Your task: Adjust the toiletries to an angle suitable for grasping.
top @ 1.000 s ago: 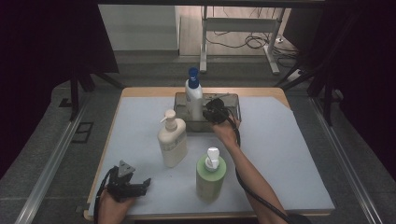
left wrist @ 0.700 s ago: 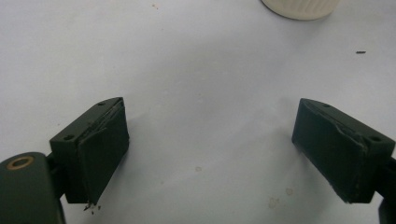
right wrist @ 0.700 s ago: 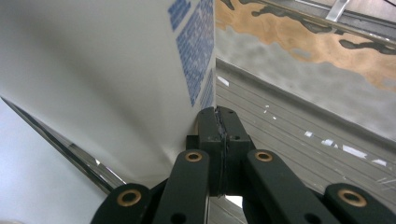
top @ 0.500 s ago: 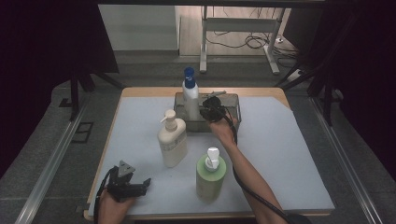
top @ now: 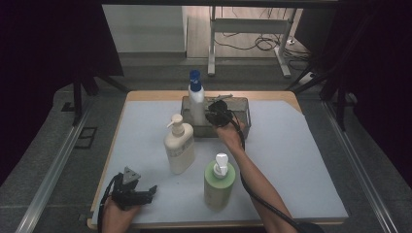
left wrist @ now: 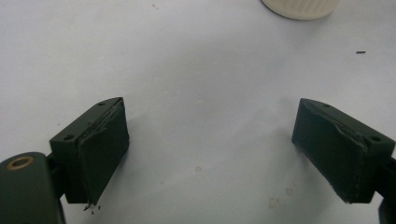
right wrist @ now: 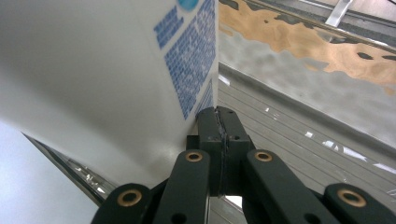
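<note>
A white bottle with a blue cap (top: 196,99) stands upright in a grey metal tray (top: 240,106) at the back of the table. My right gripper (top: 212,117) reaches into the tray just right of that bottle. In the right gripper view its jaws (right wrist: 219,119) are shut on each other with nothing between them, and the bottle's printed side (right wrist: 140,60) lies against their left. My left gripper (top: 149,192) rests near the front left edge, its jaws (left wrist: 210,140) wide open over bare white table.
A cream pump bottle (top: 179,145) stands left of centre and a green pump bottle (top: 218,182) near the front, beside the right forearm. The tray's shiny wall (right wrist: 303,70) rises behind the right jaws. A white table cover (top: 291,160) lies open at right.
The right gripper and the blue-capped bottle have shifted slightly to the left. The left gripper has stayed put.
</note>
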Motion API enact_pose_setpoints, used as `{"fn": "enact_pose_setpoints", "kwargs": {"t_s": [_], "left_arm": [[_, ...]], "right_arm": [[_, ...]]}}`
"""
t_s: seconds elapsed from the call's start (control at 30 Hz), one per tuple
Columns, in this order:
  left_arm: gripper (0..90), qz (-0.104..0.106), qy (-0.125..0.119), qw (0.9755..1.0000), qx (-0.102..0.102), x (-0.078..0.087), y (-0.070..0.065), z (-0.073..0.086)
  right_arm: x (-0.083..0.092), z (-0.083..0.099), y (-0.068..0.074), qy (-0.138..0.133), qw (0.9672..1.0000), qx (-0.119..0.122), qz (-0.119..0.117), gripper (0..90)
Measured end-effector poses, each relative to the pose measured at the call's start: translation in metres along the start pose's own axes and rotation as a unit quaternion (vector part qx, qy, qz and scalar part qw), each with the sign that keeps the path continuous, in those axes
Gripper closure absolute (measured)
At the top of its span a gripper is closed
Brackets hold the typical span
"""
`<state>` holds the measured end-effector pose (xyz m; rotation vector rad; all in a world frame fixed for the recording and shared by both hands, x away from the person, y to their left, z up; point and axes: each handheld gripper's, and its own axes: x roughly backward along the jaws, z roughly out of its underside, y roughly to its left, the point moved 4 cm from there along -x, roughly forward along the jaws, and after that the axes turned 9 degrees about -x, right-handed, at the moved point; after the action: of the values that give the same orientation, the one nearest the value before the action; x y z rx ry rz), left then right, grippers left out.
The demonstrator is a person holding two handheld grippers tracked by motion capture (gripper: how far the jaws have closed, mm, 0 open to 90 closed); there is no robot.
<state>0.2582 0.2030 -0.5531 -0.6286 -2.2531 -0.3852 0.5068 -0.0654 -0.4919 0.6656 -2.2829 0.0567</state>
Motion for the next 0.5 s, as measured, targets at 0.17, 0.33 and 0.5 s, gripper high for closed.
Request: {"fn": "enact_pose_setpoints", "kwargs": {"t_s": [0.17, 0.33, 0.5], "left_arm": [[10.6, 0.000, 0.000, 1.0000, 0.000, 0.000, 0.000, 0.000], [10.6, 0.000, 0.000, 1.0000, 0.000, 0.000, 0.000, 0.000], [10.6, 0.000, 0.000, 1.0000, 0.000, 0.000, 0.000, 0.000]], "right_arm": [[-0.001, 0.000, 0.003, 0.002, 1.0000, 0.003, -0.003, 89.3], [-0.003, -0.001, 0.008, 0.002, 1.0000, 0.001, -0.008, 89.3], [-0.005, -0.001, 0.013, 0.006, 0.9998, 0.008, -0.014, 89.3]]}}
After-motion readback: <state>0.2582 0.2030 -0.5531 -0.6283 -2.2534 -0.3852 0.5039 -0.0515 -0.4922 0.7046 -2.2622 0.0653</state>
